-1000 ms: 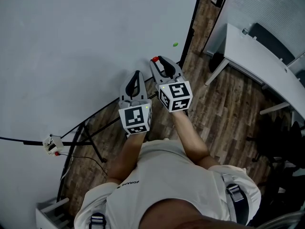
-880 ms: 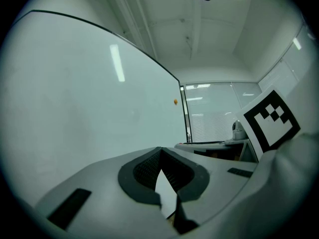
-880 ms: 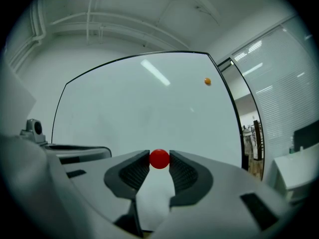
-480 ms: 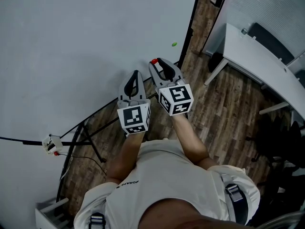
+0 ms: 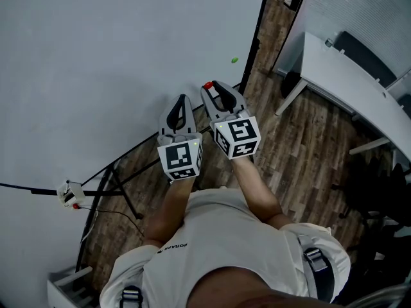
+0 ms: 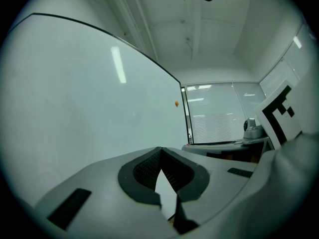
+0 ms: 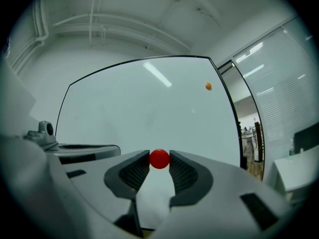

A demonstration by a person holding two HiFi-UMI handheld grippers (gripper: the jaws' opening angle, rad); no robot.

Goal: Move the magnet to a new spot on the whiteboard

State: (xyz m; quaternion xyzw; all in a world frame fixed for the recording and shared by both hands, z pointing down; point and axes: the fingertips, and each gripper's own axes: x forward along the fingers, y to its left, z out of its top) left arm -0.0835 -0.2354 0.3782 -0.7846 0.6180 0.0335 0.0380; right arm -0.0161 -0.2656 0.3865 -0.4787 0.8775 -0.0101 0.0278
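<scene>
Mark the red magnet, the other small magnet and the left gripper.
red magnet (image 7: pixel 159 159), right gripper view, centre of the ball.
small magnet (image 7: pixel 208 86), right gripper view, its middle.
left gripper (image 6: pixel 160 149), left gripper view, where its fingertips meet.

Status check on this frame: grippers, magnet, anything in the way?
Left gripper shut, empty. Right gripper shut on red magnet, facing whiteboard. Second magnet near board's right edge, nothing blocking.

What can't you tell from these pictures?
- Whether the red magnet touches the whiteboard: right gripper view faces it head-on; head view, fingers hide contact.
- Colour of the tiny far magnet: green in head view, orange in gripper views.
- White device at left, head view: too small.
</scene>
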